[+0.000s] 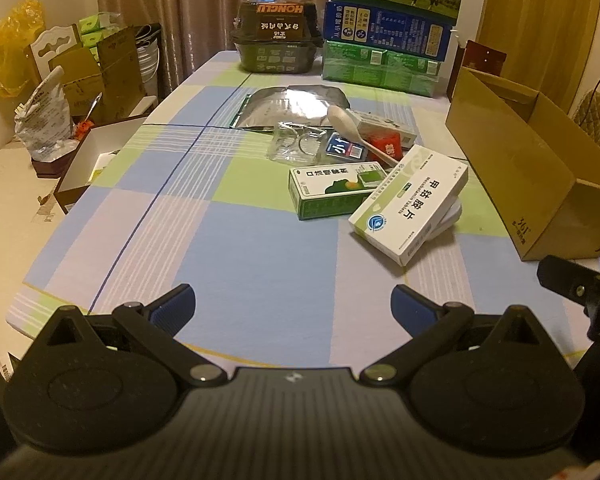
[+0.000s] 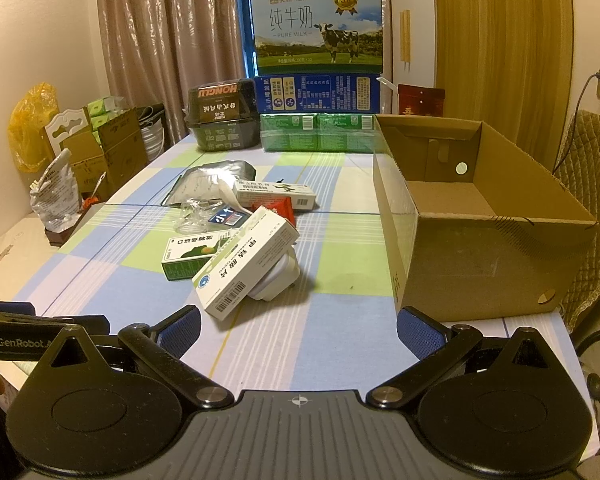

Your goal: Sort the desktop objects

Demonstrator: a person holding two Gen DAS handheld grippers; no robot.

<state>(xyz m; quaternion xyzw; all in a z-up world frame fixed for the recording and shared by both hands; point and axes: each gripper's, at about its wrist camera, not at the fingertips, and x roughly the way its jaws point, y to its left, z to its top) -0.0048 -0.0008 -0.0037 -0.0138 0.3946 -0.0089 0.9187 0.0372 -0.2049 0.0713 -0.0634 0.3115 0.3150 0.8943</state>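
A pile of small items lies mid-table. A white medicine box (image 1: 412, 204) (image 2: 246, 262) leans on a white plug adapter (image 2: 276, 276). Beside it lie a green box (image 1: 334, 190) (image 2: 192, 254), a white spoon (image 1: 360, 130), a clear plastic wrapper (image 1: 296, 142), a red packet (image 1: 386, 142), a long white box (image 2: 276, 196) and a silver foil pouch (image 1: 292, 106) (image 2: 208, 180). An open empty cardboard box (image 2: 472, 220) (image 1: 528, 168) stands to the right. My left gripper (image 1: 292, 306) and right gripper (image 2: 298, 326) are open and empty, near the table's front edge.
A dark food container (image 2: 222, 118), green cartons (image 2: 318, 132) and stacked milk boxes (image 2: 316, 28) stand at the table's far end. Cardboard boxes and bags (image 1: 88, 76) sit off the left side. A padded chair (image 2: 592, 208) is at the right. The left gripper's body shows in the right wrist view (image 2: 24, 340).
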